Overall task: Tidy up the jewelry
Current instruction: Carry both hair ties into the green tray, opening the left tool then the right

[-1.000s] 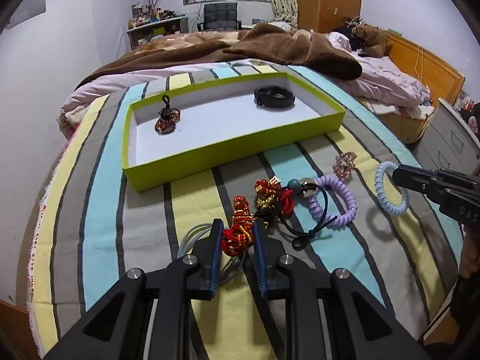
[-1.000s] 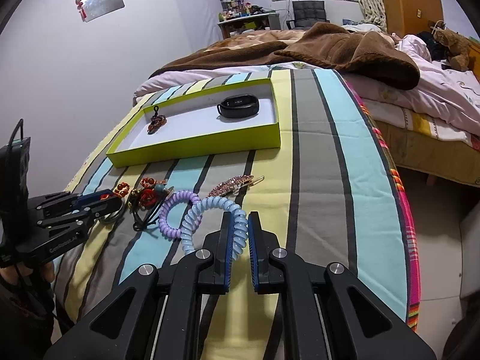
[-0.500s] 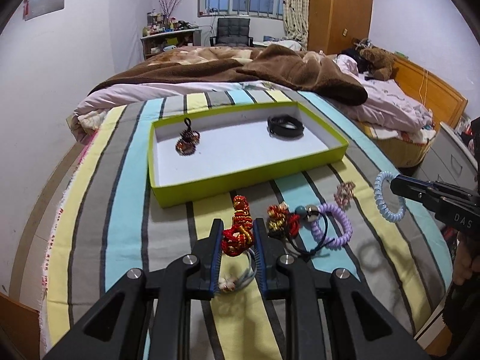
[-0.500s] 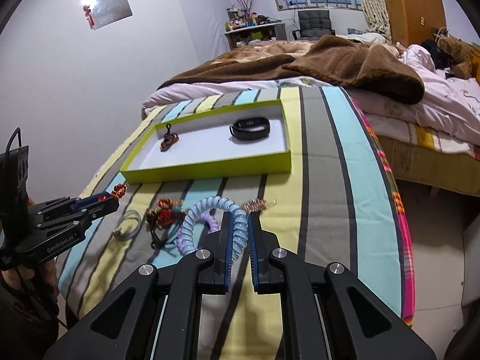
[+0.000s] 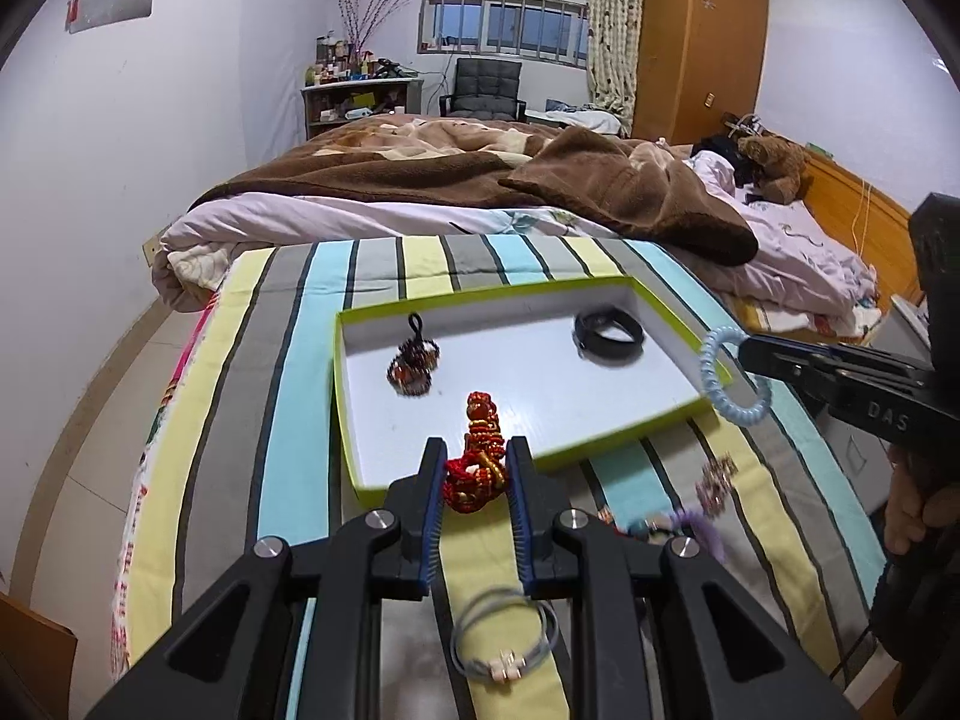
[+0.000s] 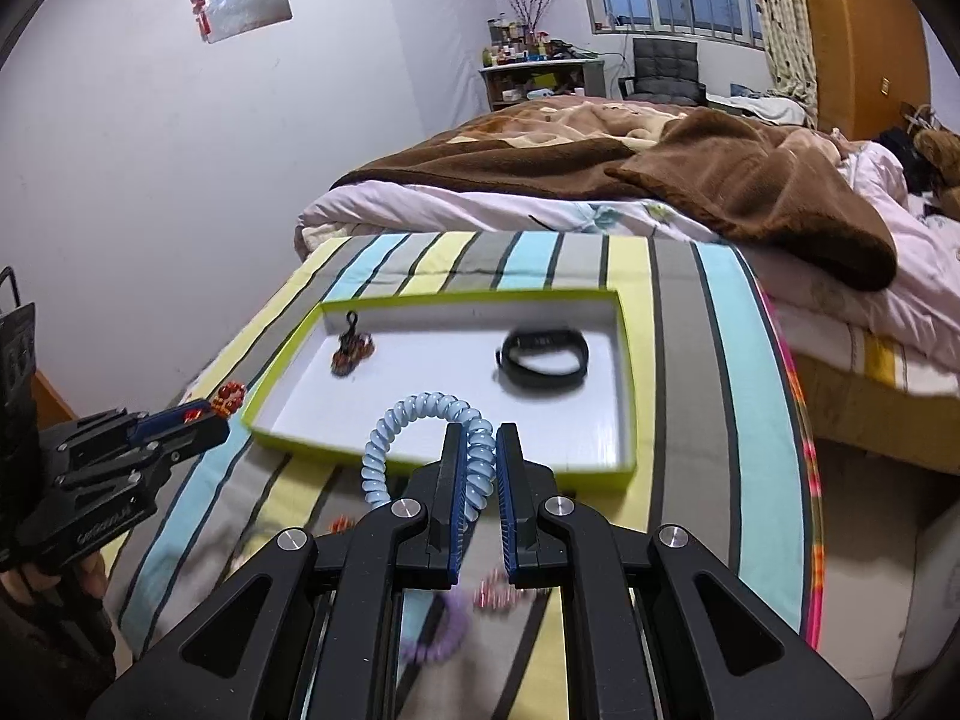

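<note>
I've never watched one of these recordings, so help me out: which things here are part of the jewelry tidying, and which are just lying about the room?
Part of the job:
- left gripper, shut on red beaded ornament
- right gripper, shut on blue spiral hair tie
- green tray holding black wristband
- grey hair ties

Lying about:
- brown blanket
- teddy bear
- chair

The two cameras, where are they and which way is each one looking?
Left wrist view: sits on the left gripper, looking forward and down at the green-rimmed white tray; its fingers clamp a red and gold beaded ornament, with the right gripper at the right edge.
Right wrist view: sits on the right gripper, facing the same tray; it pinches a pale blue coil hair tie, with the left gripper at the left edge.
Shared: tray, black wristband, striped cloth.
</note>
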